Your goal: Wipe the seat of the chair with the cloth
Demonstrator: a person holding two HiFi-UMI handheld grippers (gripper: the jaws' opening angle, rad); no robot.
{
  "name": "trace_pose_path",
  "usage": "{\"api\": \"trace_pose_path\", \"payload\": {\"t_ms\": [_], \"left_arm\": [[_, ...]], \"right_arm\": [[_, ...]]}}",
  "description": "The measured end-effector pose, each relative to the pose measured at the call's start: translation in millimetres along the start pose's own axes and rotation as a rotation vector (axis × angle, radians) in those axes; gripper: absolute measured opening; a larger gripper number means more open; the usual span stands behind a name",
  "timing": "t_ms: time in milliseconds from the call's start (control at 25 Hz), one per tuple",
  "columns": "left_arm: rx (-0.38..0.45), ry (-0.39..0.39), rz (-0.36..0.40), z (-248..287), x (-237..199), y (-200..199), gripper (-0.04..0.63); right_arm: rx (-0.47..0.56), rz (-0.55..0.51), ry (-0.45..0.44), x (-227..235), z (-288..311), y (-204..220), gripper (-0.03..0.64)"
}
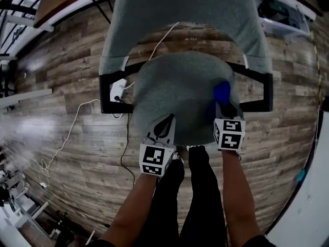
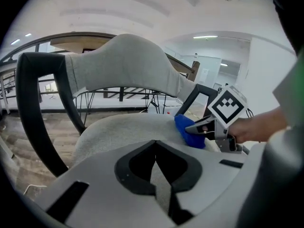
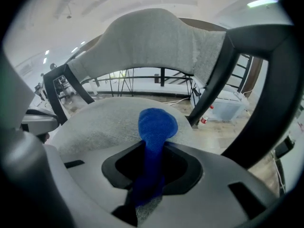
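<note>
Under way rather than finished, judging by the layout; impossible to tell from the grey fabric alone how much has been wiped, with no visible difference between cleaned and uncleaned parts.

Right gripper at the right edge of the seat, middle right of the head view; jaws clamped on the blue cloth, a bunched wad poking out past the tips and the rest pinched down between them. Wad against, or just above, the seat's right side, near the black armrest; actual contact hard to confirm.

Left gripper at the seat's near edge, lower middle of the head view; jaws drawn together with nothing held, only a sliver of seat fabric visible between them; low over the front rim, perhaps bracing the chair.

In the left gripper view, cloth at centre right, down on the upholstery under the other tool's tips.

Left to do, as a judgement: sweeps across the centre, the left side and the back of the seat, below the grey backrest at the top of the frame; 1 cloth and 1 working gripper, so probably most of the surface ahead.

White cable on the wooden floor at left, well apart from the work.
</note>
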State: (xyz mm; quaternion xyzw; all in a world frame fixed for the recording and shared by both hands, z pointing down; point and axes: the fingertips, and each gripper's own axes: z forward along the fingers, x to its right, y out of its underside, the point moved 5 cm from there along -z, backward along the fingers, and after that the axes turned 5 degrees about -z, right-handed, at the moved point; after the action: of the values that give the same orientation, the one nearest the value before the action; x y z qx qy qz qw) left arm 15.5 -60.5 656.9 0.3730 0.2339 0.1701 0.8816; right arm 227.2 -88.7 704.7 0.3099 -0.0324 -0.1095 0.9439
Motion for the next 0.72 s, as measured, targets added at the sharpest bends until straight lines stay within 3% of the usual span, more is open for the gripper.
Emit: {"api": "trace_pose_path", "payload": {"t_ms": [400,720], "left_arm": [[-0.02,0.082,-0.008,14,38,7,0.008],[0.009,0.051,-0.039,-6,23,15,0.008]], "right_arm": [[0.028,-0.023,0.084,21,-15,9,0.101],[0.16,-0.026,-0.039,-42,-41,-12,0.101]]}}
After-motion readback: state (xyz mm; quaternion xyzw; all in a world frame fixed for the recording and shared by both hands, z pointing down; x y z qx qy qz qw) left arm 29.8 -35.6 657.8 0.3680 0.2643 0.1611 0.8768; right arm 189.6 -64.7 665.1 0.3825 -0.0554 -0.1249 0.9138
